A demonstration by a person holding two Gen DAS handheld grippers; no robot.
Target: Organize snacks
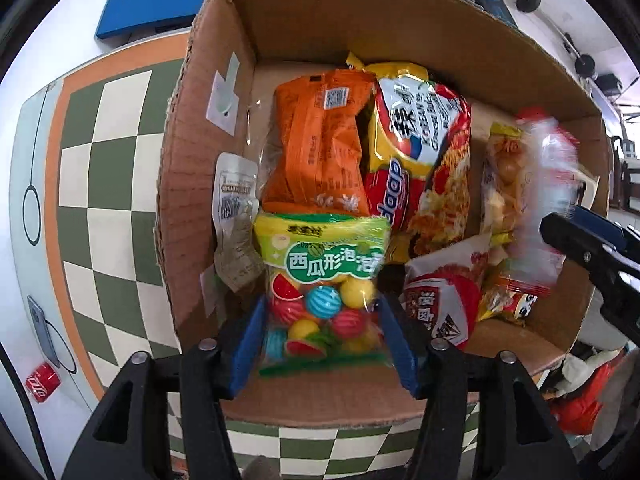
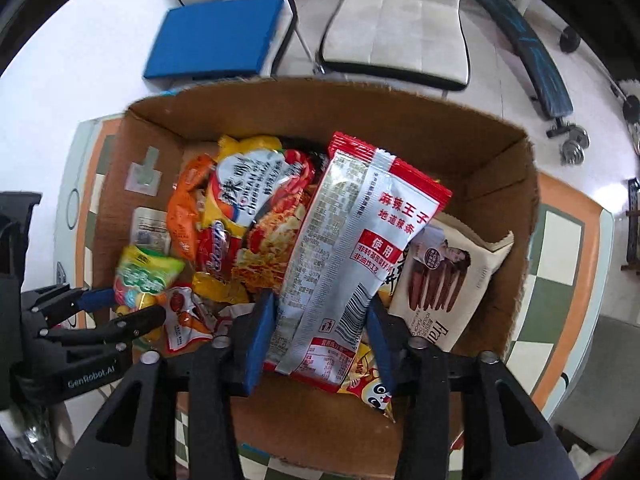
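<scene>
Nearest the left gripper (image 1: 322, 338), its jaws flank the gumball bag (image 1: 324, 280), seemingly slack, low in the cardboard box (image 1: 208, 128). The right gripper (image 2: 320, 336) jaws straddle the red-and-silver packet (image 2: 352, 256), grip unclear. The packet may slide onto the noodle packs (image 2: 256, 216), or the two grippers may collide.

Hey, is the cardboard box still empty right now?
No: the cardboard box already holds several snack packets, among them an orange packet and a yellow-and-red noodle packet.
</scene>
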